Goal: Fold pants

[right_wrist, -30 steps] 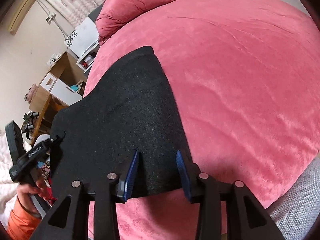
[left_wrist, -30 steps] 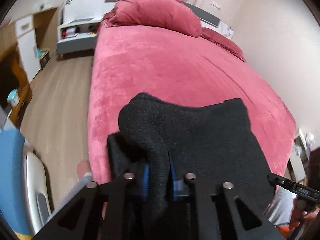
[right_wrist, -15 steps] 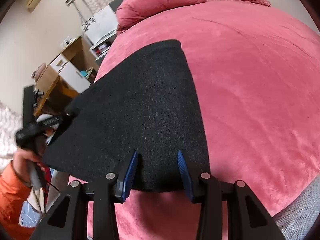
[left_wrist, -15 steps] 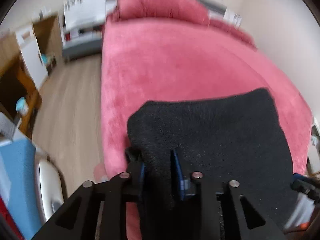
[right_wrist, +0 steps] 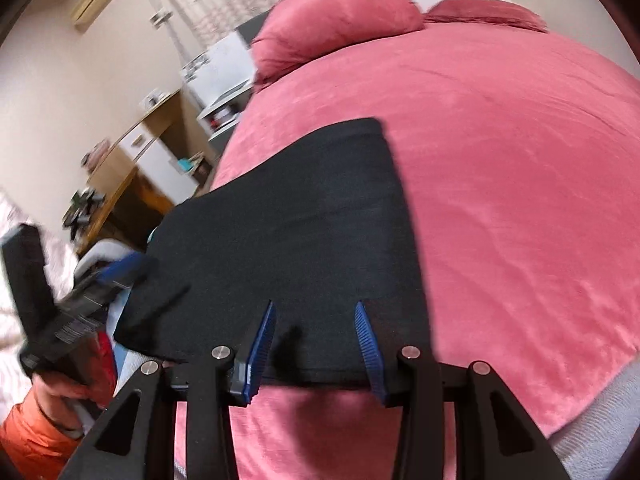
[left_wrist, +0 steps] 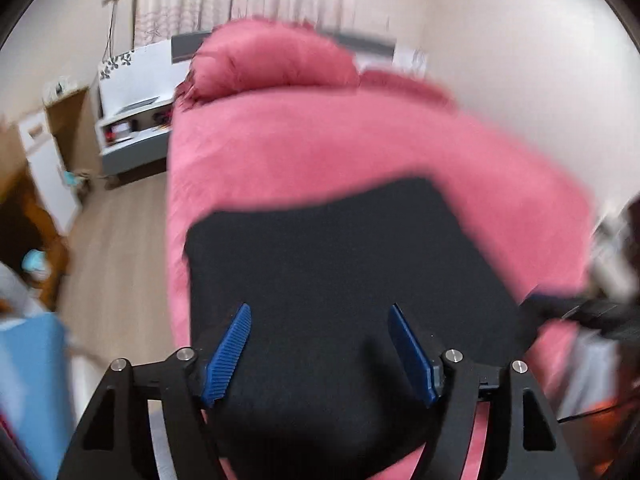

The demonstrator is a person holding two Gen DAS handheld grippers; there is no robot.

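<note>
Black pants (left_wrist: 340, 260), folded into a flat panel, lie on the near left part of the red bed cover (left_wrist: 300, 152). My left gripper (left_wrist: 319, 308) hovers over their near edge. Its jaws are opening wide, and the cloth lies under them, untouched by the blue pads (left_wrist: 236, 344). In the right wrist view the pants (right_wrist: 300, 220) stretch from the near edge toward the pillows. My right gripper (right_wrist: 315, 304) stands open above their near hem, with its pads clear of the cloth. The left gripper (right_wrist: 120, 270) shows blurred at the pants' left corner, held by a hand with an orange sleeve (right_wrist: 36, 432).
Red pillows (right_wrist: 340, 20) lie at the head of the bed (right_wrist: 520, 160). A white bedside unit (left_wrist: 132, 92) and a wooden desk (right_wrist: 132, 160) stand to the left, beyond a strip of wooden floor (left_wrist: 120, 248). Something blue (left_wrist: 28, 380) is at the lower left.
The left gripper has let go of the bunched fold of black cloth and spread its jaws wide. The pants now lie flat. The right gripper has rolled a little and keeps the same gap.
</note>
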